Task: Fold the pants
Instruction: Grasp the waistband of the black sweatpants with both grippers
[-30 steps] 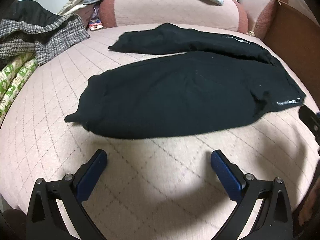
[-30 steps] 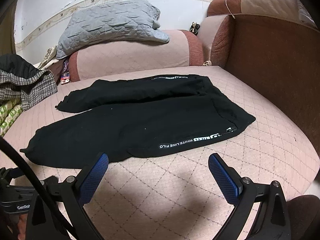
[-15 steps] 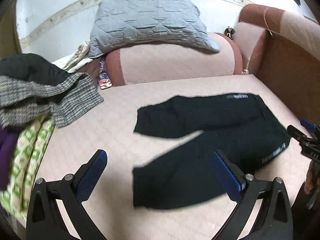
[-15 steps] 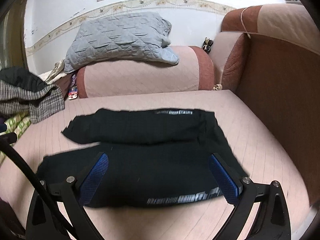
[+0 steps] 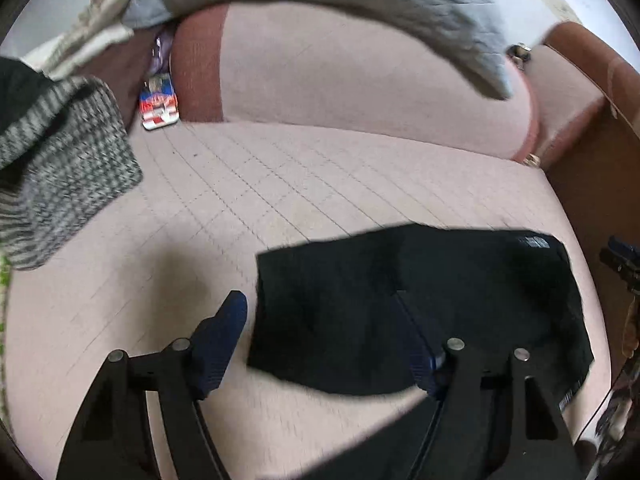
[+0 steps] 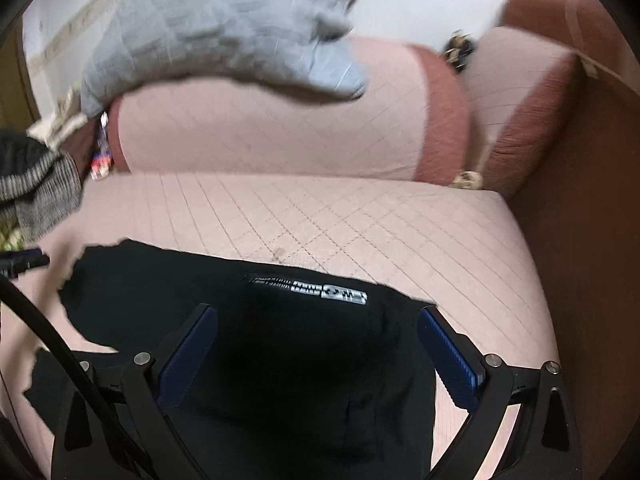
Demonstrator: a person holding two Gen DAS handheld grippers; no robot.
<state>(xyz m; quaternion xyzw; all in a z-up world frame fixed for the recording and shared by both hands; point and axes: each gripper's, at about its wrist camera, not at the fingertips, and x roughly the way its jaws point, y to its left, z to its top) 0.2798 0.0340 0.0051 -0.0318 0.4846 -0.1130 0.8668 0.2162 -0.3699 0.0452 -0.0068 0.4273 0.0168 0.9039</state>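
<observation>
Black pants point(image 6: 280, 344) lie spread on the pink quilted sofa seat point(image 6: 360, 224), a white printed label point(image 6: 328, 292) showing along the far edge near the waist. Two legs can be made out, one beyond the other; in the right wrist view a sliver of pink seat shows between them at the left, so the garment appears not yet folded leg over leg. The left tongs point(image 5: 320, 340) hang above the leg ends, their jaws closing, with the near edge of the cloth in the gap; blur hides whether the pads already pinch it. The right tongs point(image 6: 316, 356) stand spread wide over the waist end, gripping nothing. A grey quilted pillow point(image 6: 224, 28) rests on the sofa back point(image 6: 260, 132), and a heap of grey knitted clothing point(image 5: 60, 168) sits at the left end of the seat, apart from the pants. By the look of it the folding has barely begun: every fold, lengthwise and crosswise, remains to be made.
</observation>
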